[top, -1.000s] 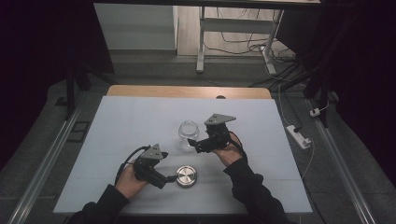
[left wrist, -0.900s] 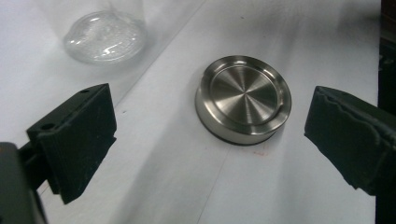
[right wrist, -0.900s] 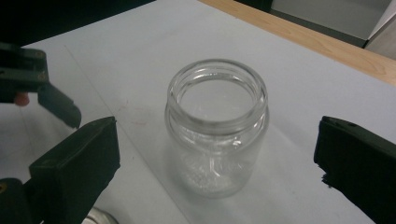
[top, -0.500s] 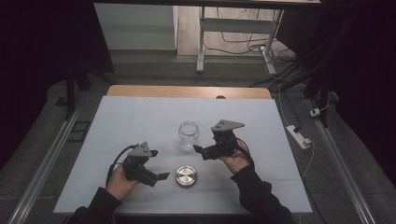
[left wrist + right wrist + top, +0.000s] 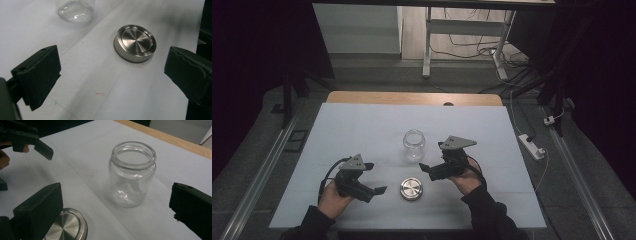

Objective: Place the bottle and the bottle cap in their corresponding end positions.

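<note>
white table (image 5: 362,130) — power strip (image 5: 532,146) on floor

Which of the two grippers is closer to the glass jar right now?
The right gripper: its jaws point at the glass jar, while the left gripper faces the metal lid.

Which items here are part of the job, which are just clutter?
In play: clear glass jar, open and upright; round brushed-metal lid, flat on the table; left gripper and right gripper, both open.

Lying about: white power strip and loose cables, on the floor.

Dim room, table (image 5: 362,130) evenly lit; soft shadows; glare on lid (image 5: 135,42); near jaws blurred.
</note>
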Tool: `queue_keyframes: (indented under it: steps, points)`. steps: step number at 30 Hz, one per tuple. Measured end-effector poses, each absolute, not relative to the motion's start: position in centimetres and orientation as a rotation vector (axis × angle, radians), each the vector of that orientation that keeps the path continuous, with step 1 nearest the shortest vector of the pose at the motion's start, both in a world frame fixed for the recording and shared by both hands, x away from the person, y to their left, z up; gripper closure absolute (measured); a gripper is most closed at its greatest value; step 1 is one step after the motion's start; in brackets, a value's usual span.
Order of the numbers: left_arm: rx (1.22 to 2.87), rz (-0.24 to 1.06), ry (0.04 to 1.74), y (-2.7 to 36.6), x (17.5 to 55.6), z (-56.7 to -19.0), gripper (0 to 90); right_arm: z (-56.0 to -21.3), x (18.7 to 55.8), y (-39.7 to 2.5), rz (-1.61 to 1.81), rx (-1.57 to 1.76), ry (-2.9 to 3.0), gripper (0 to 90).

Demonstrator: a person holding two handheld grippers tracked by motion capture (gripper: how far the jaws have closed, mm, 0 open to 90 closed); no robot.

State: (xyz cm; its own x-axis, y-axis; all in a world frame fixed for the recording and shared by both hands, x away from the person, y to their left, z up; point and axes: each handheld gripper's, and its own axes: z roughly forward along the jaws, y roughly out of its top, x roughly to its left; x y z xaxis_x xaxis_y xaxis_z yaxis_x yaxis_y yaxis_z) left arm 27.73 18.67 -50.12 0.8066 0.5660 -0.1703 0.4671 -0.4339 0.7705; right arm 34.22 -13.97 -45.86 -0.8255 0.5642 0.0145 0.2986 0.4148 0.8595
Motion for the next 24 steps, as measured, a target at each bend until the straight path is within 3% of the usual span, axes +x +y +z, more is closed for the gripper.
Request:
queue_keyframes:
  steps: [24]
  points:
    - [2.041, 0.142, 0.869, 22.2, 24.8, -50.4, 0.0, -46.4, 30.2, -18.5, 1.357, 0.792, 2.344, 0.0]
